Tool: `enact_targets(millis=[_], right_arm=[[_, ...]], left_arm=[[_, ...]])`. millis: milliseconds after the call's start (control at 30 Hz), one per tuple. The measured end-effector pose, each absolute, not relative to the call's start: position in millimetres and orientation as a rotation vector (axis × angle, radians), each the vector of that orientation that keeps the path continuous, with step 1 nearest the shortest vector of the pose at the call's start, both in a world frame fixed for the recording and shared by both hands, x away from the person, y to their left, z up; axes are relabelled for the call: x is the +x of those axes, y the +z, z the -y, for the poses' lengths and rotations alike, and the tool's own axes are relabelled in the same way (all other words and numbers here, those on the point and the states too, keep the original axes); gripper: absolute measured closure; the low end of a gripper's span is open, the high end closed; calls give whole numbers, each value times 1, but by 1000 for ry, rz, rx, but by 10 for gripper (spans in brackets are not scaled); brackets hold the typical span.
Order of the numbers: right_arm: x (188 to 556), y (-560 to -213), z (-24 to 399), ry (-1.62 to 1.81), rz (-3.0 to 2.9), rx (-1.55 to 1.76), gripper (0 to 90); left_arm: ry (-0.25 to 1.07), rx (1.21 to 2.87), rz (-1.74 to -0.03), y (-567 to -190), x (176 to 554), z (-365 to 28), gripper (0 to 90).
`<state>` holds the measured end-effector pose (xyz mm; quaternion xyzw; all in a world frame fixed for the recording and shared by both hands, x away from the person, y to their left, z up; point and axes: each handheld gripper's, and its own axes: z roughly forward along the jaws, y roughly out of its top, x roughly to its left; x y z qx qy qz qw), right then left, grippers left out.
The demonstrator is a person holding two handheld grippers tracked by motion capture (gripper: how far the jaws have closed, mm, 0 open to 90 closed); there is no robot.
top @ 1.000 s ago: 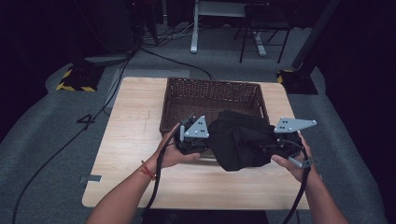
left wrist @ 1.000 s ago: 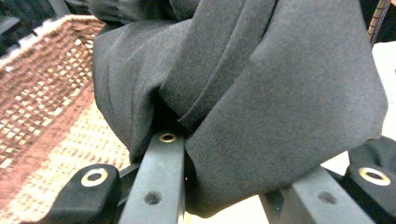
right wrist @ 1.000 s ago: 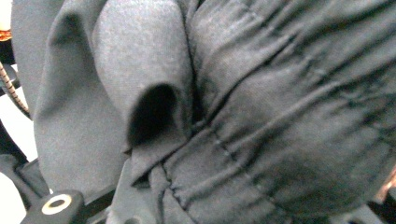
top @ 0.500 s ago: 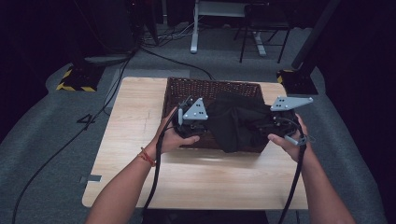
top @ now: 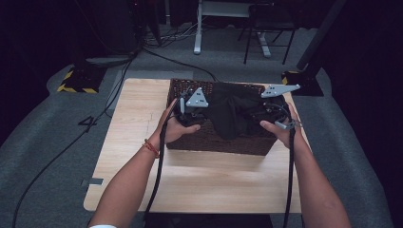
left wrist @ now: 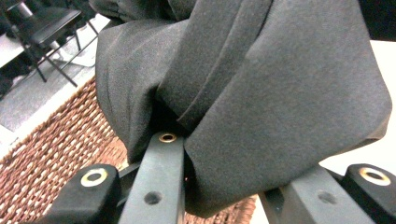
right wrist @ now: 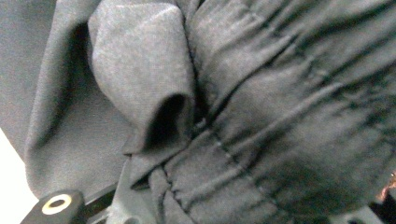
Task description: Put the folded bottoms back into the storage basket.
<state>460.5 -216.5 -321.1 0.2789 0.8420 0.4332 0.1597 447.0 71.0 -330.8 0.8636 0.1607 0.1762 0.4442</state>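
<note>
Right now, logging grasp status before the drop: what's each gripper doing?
Left gripper: shut on the black garment, above the wicker basket.
Right gripper: shut on the black garment too, at its gathered band.

left gripper [top: 202,105], right gripper [top: 266,111], jaws clamped, forearms extended
</note>
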Motion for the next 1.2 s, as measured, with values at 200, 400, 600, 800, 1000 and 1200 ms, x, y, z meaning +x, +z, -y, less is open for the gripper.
enact_targets(millis=[200, 400, 600, 800, 1000, 1200], right_arm=[[479, -331, 209, 1220, -2411, 830, 603], [491, -343, 206, 1208, -2413, 868, 602], [508, -363, 203, 1188, -2409, 930, 601], [518, -377, 199, 1125, -2441, 957, 599], [527, -385, 195, 1049, -2479, 983, 593], [531, -390, 189, 957, -2527, 1020, 581]], left_arm=[[438, 2147, -456, -341, 464, -73, 771], [441, 2164, -490, -350, 474, -72, 771], [451, 2196, -535, -367, 489, -67, 771], [434, 2237, -575, -381, 498, -63, 769], [435, 2308, -597, -382, 504, -57, 767], [434, 2378, -619, -388, 508, -55, 762]])
